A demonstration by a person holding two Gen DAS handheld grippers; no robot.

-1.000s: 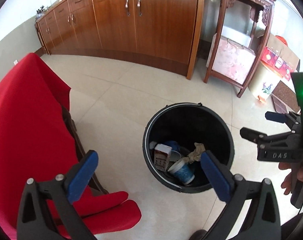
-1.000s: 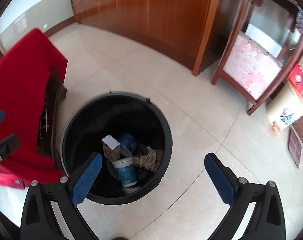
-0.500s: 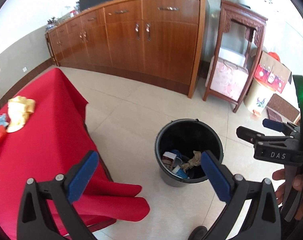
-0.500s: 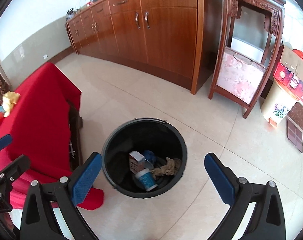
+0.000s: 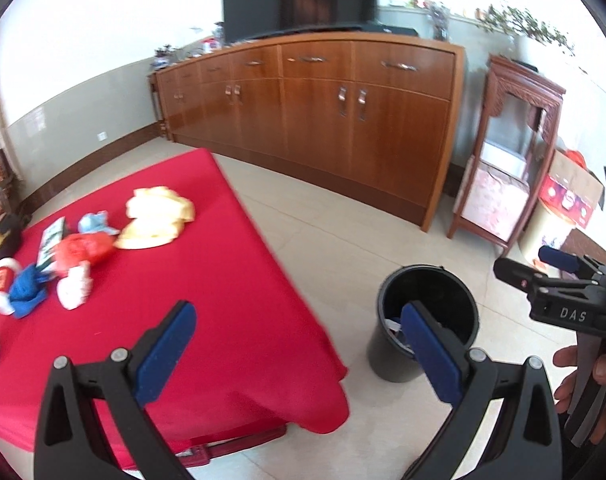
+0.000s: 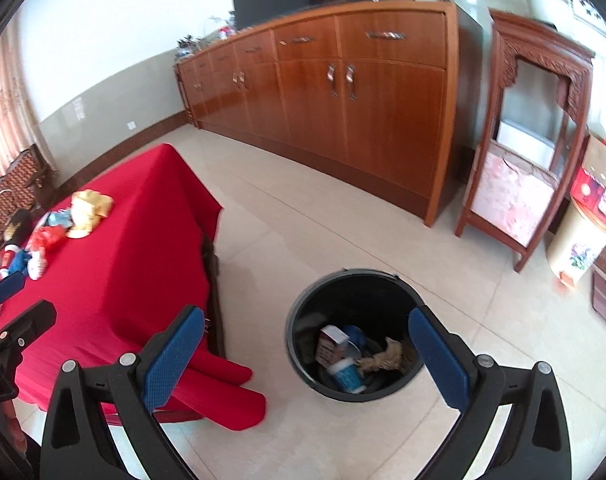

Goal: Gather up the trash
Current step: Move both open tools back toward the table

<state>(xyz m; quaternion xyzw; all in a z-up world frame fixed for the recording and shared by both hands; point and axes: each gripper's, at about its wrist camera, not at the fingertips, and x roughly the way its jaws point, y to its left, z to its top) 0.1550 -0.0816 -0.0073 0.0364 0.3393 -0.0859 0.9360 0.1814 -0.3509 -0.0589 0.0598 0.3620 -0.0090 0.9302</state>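
I see the round black plastic bin (image 6: pixel 353 330) holding a small carton (image 6: pixel 330 344), a blue-white cup (image 6: pixel 346 376) and a rag (image 6: pixel 385 358). Both my left gripper (image 5: pixel 299 344) and right gripper (image 6: pixel 309 354) are wide open, empty. Crumpled trash (image 5: pixel 77 250) lies on the red-clothed table (image 5: pixel 207 280).

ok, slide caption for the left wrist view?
Open left tool faces scattered trash on red table; black bin beside.

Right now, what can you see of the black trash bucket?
The black trash bucket is round, looks plastic, stands upright and open on the tiled floor beside the red-covered table, apart from it. Inside lie a small carton, a white-and-blue cup and a tan rag. Neither claw touches it.
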